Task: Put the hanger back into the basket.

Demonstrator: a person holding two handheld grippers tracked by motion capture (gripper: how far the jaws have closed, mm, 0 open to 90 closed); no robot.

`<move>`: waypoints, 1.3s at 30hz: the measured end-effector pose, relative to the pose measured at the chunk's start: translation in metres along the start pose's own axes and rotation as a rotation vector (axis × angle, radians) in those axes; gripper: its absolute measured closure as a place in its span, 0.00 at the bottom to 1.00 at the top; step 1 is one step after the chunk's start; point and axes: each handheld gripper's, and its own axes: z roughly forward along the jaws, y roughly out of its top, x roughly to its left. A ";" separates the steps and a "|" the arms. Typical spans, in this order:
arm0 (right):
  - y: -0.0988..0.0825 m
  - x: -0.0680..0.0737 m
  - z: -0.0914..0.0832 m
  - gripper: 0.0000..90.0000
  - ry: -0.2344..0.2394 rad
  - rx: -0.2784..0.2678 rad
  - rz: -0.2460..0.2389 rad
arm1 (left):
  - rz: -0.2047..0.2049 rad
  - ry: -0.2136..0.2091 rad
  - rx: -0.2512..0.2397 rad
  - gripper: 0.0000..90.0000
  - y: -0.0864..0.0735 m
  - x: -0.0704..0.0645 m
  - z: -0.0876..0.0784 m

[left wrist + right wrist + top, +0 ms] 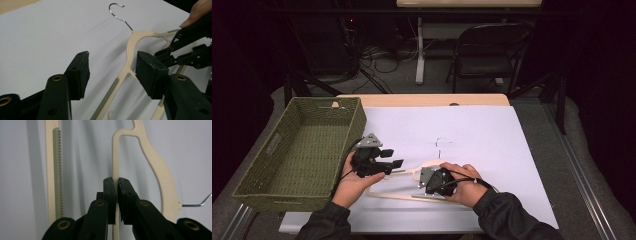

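Note:
A cream plastic hanger (pixel 392 195) with a metal hook (pixel 117 12) lies flat on the white sheet (pixel 472 130) near the table's front. My right gripper (pixel 418 184) is shut on a thin inner bar of the hanger (pixel 160 167), its jaws (pixel 116 182) pinching the bar from both sides. My left gripper (pixel 396 158) is held just left of the hanger's shoulder, open. In the left gripper view its jaws (pixel 112 62) stand wide apart above the hanger's arm (pixel 130 45), gripping nothing. The right gripper (pixel 190 50) shows beyond them.
A green woven basket (pixel 287 195), empty, stands at the table's left, close to my left hand. The wooden table edge (pixel 422 100) runs behind the sheet. A folding chair (pixel 492 50) and cables sit on the floor farther back.

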 end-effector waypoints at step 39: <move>0.002 0.016 0.004 0.95 -0.044 -0.027 -0.085 | 0.074 -0.087 0.356 0.83 -0.004 -0.016 0.086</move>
